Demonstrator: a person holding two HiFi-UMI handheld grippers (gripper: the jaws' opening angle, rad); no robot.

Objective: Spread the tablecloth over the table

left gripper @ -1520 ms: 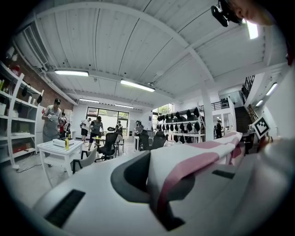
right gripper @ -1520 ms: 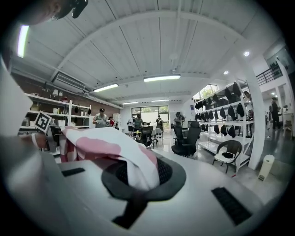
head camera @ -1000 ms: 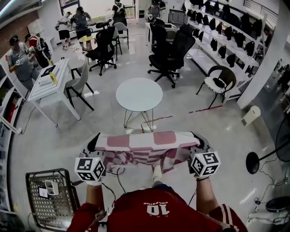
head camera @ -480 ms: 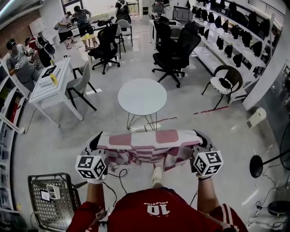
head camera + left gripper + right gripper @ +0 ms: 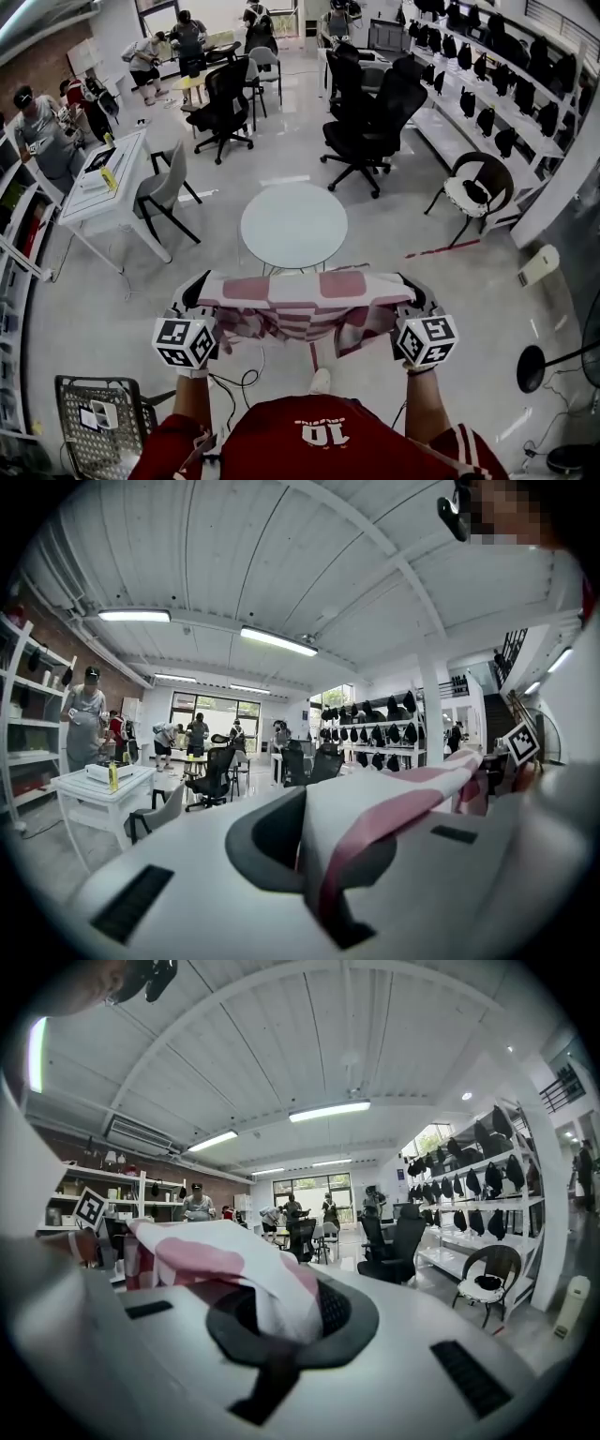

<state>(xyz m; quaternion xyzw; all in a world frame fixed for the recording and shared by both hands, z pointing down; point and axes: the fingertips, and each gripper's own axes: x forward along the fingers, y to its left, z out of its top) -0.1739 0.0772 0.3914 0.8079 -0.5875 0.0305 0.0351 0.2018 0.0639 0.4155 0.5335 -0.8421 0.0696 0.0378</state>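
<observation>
A pink-and-white checked tablecloth (image 5: 300, 292) hangs stretched between my two grippers, its lower folds drooping below. My left gripper (image 5: 195, 286) is shut on the cloth's left corner (image 5: 375, 827). The right gripper (image 5: 407, 284) is shut on the right corner (image 5: 272, 1288). A round white table (image 5: 293, 225) stands on the floor just beyond the cloth's far edge. Both grippers point level toward it, at about chest height.
A wire basket cart (image 5: 103, 427) stands at my near left. A white desk (image 5: 103, 178) with a grey chair (image 5: 164, 187) is at the left, black office chairs (image 5: 375, 117) behind the round table, a wicker chair (image 5: 473, 192) and shelving at the right. Several people stand at the back left.
I have walked forward with the cloth held taut; the round table is closer to the cloth's far edge. Both grips are unchanged.
</observation>
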